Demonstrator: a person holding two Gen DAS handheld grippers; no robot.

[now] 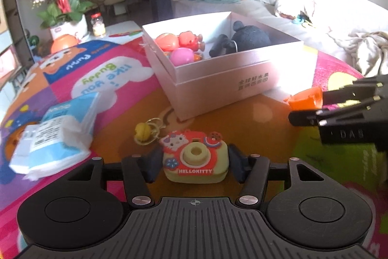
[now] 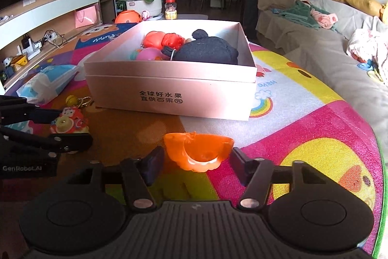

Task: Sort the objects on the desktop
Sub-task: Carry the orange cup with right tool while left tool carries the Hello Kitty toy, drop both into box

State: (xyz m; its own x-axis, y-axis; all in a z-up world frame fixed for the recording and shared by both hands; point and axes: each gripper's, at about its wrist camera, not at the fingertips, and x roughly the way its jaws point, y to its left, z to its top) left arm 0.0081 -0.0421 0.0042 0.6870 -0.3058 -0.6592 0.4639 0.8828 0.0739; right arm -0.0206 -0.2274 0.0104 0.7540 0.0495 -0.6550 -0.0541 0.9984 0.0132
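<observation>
- Left wrist view: the toy camera (image 1: 195, 157), a yellow body with a red Hello Kitty face and a round lens, stands upright on the counter (image 1: 254, 113) directly between the fingers of the left hand-held gripper (image 1: 195, 163). Its long axis runs across the gap. The pads sit just beside its two ends; actual contact cannot be told, and the fingers appear spread about as wide as the toy.
- A yellow bell on a key ring (image 1: 145, 131) lies just beyond the toy camera.
- Right wrist view: the orange shell half (image 2: 197, 151), translucent and cup-shaped, lies between the fingers of the right hand-held gripper (image 2: 196, 160), which stand open, near its sides but apparently not yet clamping it.
- The pink box (image 2: 169, 89), already holding toys, stands ahead of both, nearer the right side.
- A tissue pack (image 1: 55, 128) lies well to the left.
</observation>
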